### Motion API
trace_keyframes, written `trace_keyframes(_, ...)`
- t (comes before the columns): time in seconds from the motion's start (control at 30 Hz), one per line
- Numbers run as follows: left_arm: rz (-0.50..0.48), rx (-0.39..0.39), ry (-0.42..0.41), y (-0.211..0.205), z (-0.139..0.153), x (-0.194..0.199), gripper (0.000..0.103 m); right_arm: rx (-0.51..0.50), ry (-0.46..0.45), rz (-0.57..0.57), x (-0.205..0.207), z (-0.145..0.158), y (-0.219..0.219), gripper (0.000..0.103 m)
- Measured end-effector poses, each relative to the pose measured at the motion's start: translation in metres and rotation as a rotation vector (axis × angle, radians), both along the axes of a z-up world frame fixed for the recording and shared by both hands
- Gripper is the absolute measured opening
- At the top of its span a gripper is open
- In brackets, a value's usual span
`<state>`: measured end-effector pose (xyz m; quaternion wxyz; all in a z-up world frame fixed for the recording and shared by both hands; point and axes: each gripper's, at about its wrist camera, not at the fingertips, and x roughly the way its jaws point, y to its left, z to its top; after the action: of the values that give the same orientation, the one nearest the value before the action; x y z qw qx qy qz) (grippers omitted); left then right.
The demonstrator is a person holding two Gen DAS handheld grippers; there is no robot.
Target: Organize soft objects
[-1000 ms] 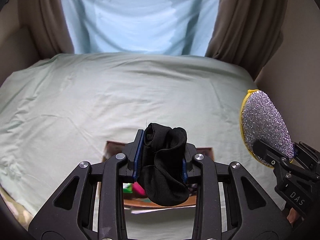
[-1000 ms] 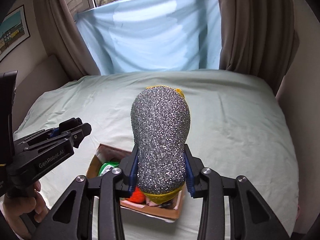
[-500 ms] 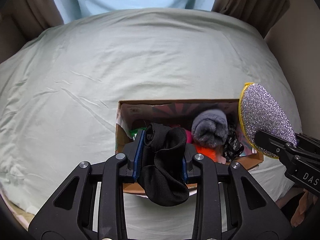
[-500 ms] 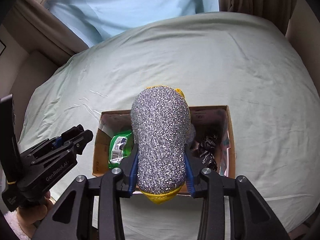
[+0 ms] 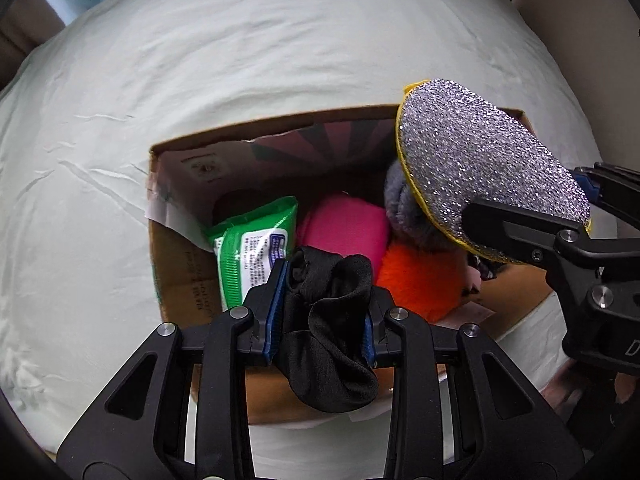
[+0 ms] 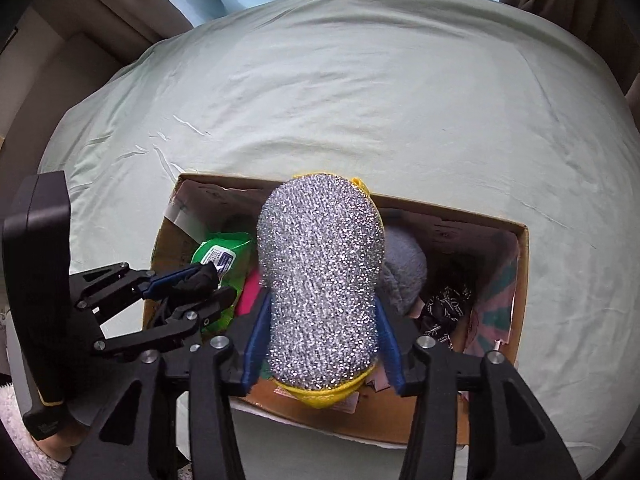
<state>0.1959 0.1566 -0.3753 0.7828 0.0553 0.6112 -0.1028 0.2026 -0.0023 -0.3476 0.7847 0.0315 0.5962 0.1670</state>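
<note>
Clamping a bunched black sock [image 5: 326, 320] between its blue pads, the left gripper [image 5: 324, 312] is hanging over the near wall of the cardboard box [image 5: 180, 280], with much of the sock drooping below the fingers on the outer side of that wall. Beside it, the right gripper [image 6: 320, 336] is squeezing a silver scrubbing pad [image 6: 320, 280] with a yellow rim, holding it over the middle of the box.

Below both loads, the box is sitting on a pale green bedsheet [image 6: 360, 100] and is looking quite full: a green wipes packet [image 5: 252, 248] is leaning at the left, a pink soft item [image 5: 344, 224] is lying next to it, an orange fuzzy item [image 5: 420, 280] and a grey plush roll [image 6: 404, 276] are crowding the centre, and a dark patterned wrapper [image 6: 444, 308] is filling the right.

Risks, as I am judging them: releasing the sock here may be letting it slide down outside the near wall, since its hanging tail is sitting on the wrong side. The scrubber, dropped flat on the piled contents, could be tipping off the heap. The two grippers are working close together and may be knocking each other.
</note>
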Motion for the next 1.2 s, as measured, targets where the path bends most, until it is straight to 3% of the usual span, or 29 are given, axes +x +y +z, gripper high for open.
trace_keyframes(0.07,-0.005,-0.033,0.028,0.0,-0.008,0.001,0.072,-0.043,-0.025,0.002,0.001,0.0,0.0,0.087)
trace_keyframes(0.1,-0.009,-0.03,0.039,-0.001,-0.01,0.001,0.101,-0.06,-0.035,0.002,0.002,0.0,-0.001,0.093)
trace_keyframes(0.47,-0.046,0.001,0.02,-0.009,-0.009,-0.008,0.103,-0.1,-0.011,-0.058,-0.003,-0.001,-0.023,0.096)
trace_keyframes(0.73,-0.027,0.021,-0.013,-0.01,0.013,-0.019,0.103,-0.062,-0.042,-0.061,-0.013,0.021,-0.03,0.096)
trace_keyframes(0.93,0.021,0.09,-0.073,-0.014,0.062,-0.036,0.103,-0.015,-0.105,-0.053,-0.044,0.071,-0.05,0.096)
trace_keyframes(1.2,0.082,0.063,-0.228,-0.028,0.172,-0.066,0.103,0.047,-0.255,-0.122,-0.092,0.178,-0.095,0.096)
